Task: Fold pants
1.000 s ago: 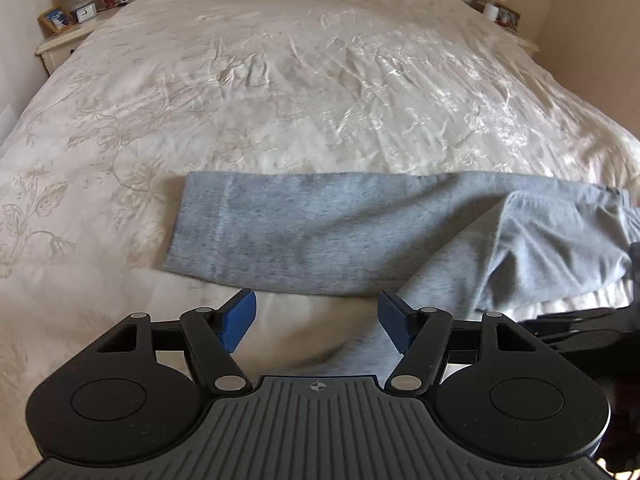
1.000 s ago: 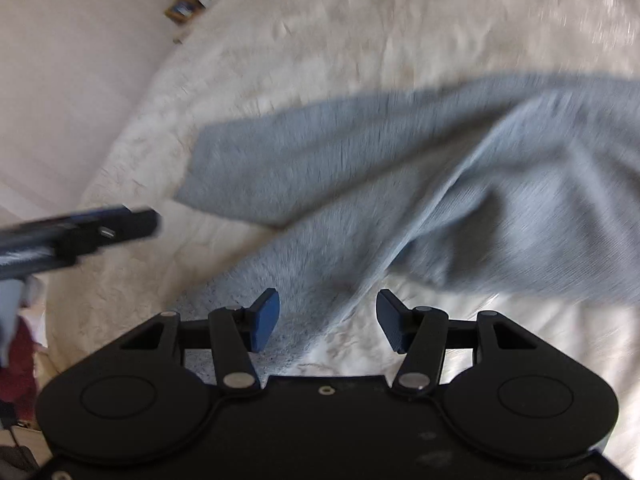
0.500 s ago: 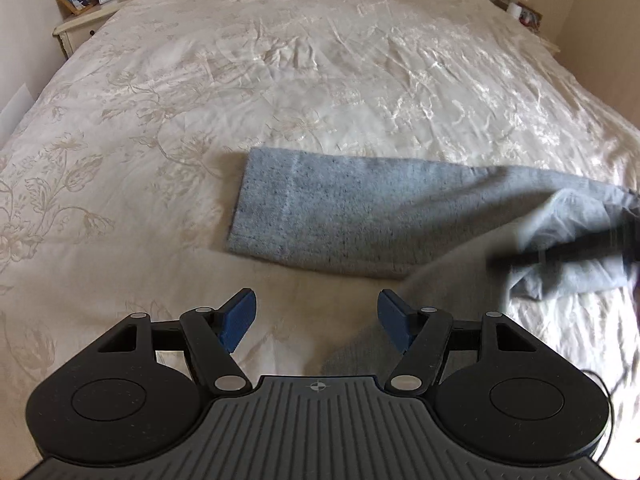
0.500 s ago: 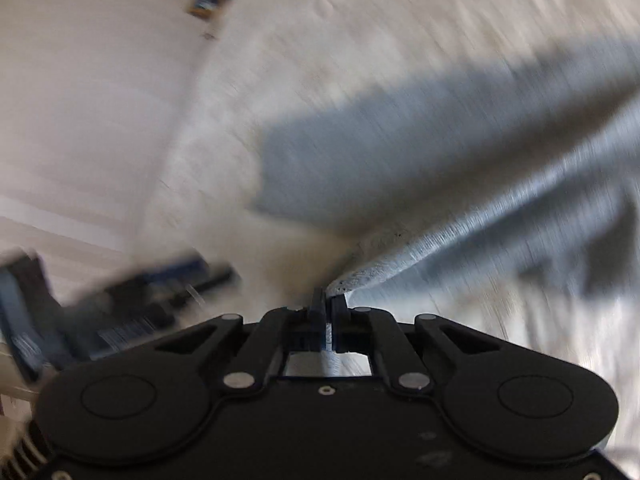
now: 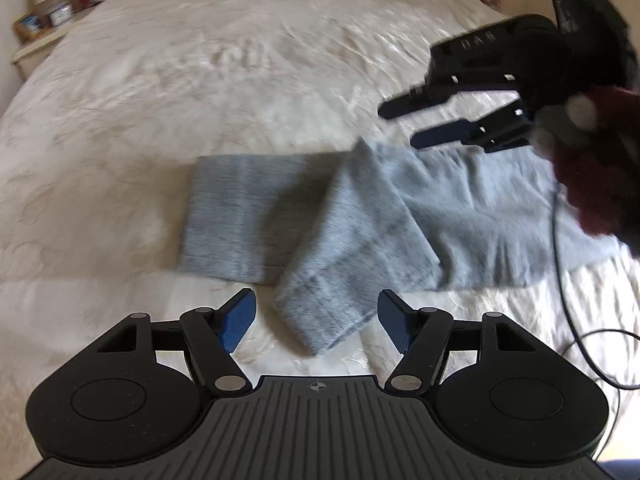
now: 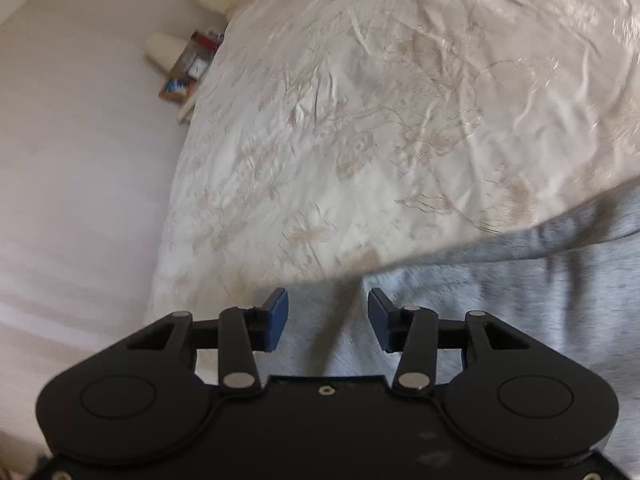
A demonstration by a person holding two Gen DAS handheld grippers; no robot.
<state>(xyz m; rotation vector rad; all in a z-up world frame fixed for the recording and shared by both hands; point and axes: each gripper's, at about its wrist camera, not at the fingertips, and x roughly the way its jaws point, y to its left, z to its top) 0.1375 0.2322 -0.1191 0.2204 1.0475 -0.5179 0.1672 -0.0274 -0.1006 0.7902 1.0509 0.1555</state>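
Grey sweatpants (image 5: 360,216) lie on the bed. One leg lies flat to the left; the other leg lies folded diagonally across it, its cuff (image 5: 324,316) near my left gripper. My left gripper (image 5: 316,322) is open and empty, its blue pads (image 5: 240,316) either side of that cuff, just above it. My right gripper (image 5: 404,124) hovers open above the pants' far edge at upper right. In the right wrist view the right gripper (image 6: 328,312) is open and empty above grey fabric (image 6: 500,280).
The cream floral bedspread (image 5: 240,80) covers the bed. A nightstand with small items (image 5: 52,16) stands at far left; it also shows in the right wrist view (image 6: 188,68). A black cable (image 5: 568,280) trails at right. A white wall (image 6: 80,160) is beside the bed.
My right gripper, shut on the near leg's fabric half a second ago, has let go and lifted away open. The leg now lies diagonally across the other. The left gripper stayed open.
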